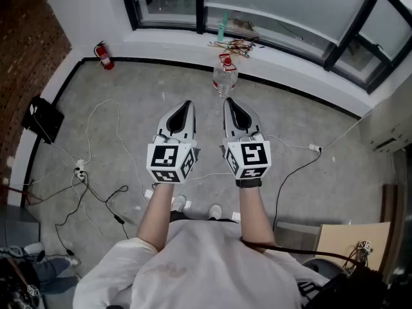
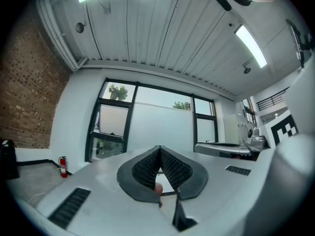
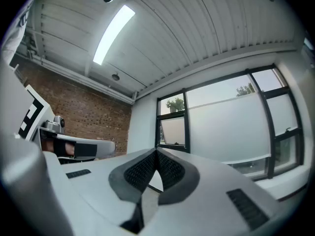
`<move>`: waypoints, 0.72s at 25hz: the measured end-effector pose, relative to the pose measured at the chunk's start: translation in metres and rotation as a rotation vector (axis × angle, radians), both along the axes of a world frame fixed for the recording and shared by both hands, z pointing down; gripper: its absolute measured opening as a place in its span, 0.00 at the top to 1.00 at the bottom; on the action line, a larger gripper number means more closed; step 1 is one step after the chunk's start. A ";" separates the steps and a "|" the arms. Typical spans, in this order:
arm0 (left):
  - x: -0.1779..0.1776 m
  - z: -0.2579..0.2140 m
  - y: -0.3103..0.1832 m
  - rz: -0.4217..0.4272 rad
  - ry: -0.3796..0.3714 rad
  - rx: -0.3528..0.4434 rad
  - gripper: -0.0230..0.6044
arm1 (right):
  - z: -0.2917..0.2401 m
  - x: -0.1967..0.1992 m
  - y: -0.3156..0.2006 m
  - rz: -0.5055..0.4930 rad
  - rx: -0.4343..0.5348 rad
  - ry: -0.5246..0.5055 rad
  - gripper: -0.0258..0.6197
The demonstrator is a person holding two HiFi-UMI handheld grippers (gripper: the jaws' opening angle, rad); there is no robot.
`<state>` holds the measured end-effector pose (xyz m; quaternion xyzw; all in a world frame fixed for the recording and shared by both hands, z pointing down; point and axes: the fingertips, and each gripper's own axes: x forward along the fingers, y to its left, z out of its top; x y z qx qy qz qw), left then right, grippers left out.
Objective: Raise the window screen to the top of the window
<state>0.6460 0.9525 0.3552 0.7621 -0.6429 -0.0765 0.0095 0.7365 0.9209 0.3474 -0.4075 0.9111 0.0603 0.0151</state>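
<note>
Well back from the window [image 1: 193, 5], the left gripper [image 1: 187, 103] and the right gripper [image 1: 227, 101] sit side by side in the person's hands, both pointing towards that window. They hang above the grey floor [image 1: 322, 127], close together but not touching. Each gripper is clenched: in its own view the ribbed pads meet at the tips and grasp nothing.

The window screen [image 3: 226, 127] is the pale frosted sheet filling the window's wide middle pane. Its bottom rail [image 3: 248, 160] hangs low, just above the window's sill [image 1: 290, 50], with a strip of clear glass showing beneath it. Neither gripper touches the screen. It lies straight ahead of both, well apart from their closed tips, with the sill and a stretch of floor between.

A water bottle [image 1: 224, 76] with a red cap stands on the floor below the window, between the sill and the gripper tips and nearer the right gripper. A green bottle [image 1: 223, 26] and a tangle of wires [image 1: 235, 45] lie on the sill. A fire extinguisher [image 1: 104, 55] stands on the floor by the wall, below the window's left end.
</note>
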 end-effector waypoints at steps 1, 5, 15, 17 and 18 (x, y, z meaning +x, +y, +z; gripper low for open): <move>-0.005 0.001 0.002 -0.011 0.003 -0.005 0.98 | -0.001 -0.007 0.002 -0.017 0.003 0.000 0.96; -0.035 0.004 0.009 -0.063 0.014 -0.016 0.98 | -0.001 -0.041 0.007 -0.082 0.010 -0.003 0.96; -0.199 0.019 0.055 -0.262 0.060 -0.024 0.98 | 0.010 -0.214 0.036 -0.299 -0.044 -0.041 0.96; -0.233 0.025 0.062 -0.296 0.075 -0.020 0.98 | 0.014 -0.248 0.043 -0.338 -0.064 -0.048 0.96; -0.249 0.028 0.066 -0.312 0.082 -0.018 0.98 | 0.016 -0.265 0.046 -0.351 -0.061 -0.042 0.96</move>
